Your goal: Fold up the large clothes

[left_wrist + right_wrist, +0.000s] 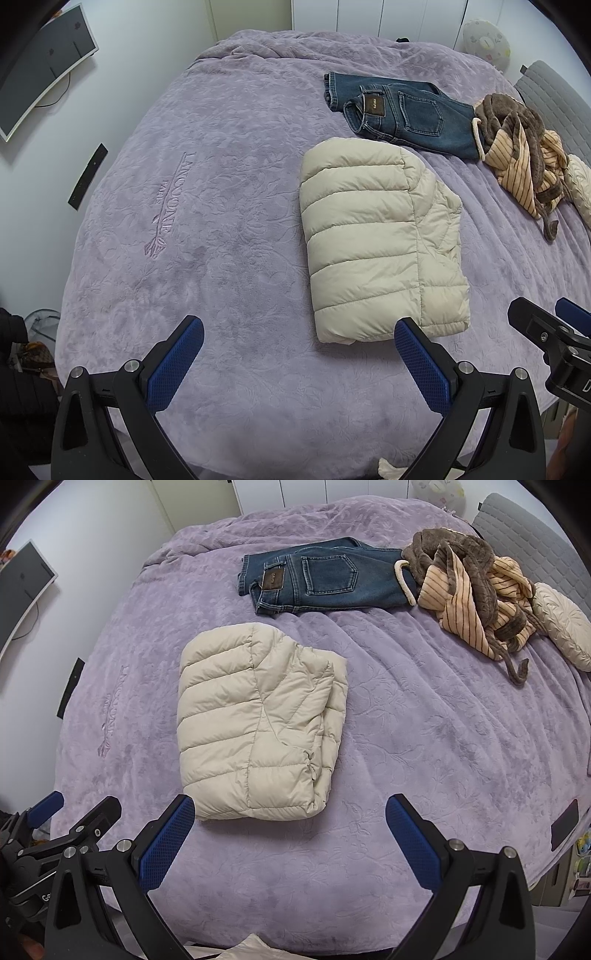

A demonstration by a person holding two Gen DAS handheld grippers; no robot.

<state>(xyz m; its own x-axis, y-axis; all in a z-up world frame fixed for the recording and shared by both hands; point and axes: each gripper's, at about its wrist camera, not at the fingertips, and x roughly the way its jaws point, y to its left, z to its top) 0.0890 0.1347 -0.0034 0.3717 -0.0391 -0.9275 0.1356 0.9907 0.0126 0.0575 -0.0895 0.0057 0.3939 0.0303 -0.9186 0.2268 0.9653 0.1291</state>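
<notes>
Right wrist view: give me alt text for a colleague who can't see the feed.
A folded cream puffer jacket lies on a purple bedspread, just ahead of the open, empty right gripper. Behind it sit folded blue jeans and, to their right, an unfolded heap of brown and striped peach clothing. The left gripper shows at lower left.

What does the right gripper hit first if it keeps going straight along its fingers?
Probably bare purple bedspread: the open right gripper aims just right of the folded cream puffer jacket, whose near edge sits by the left finger. Depth is uncertain.
</notes>
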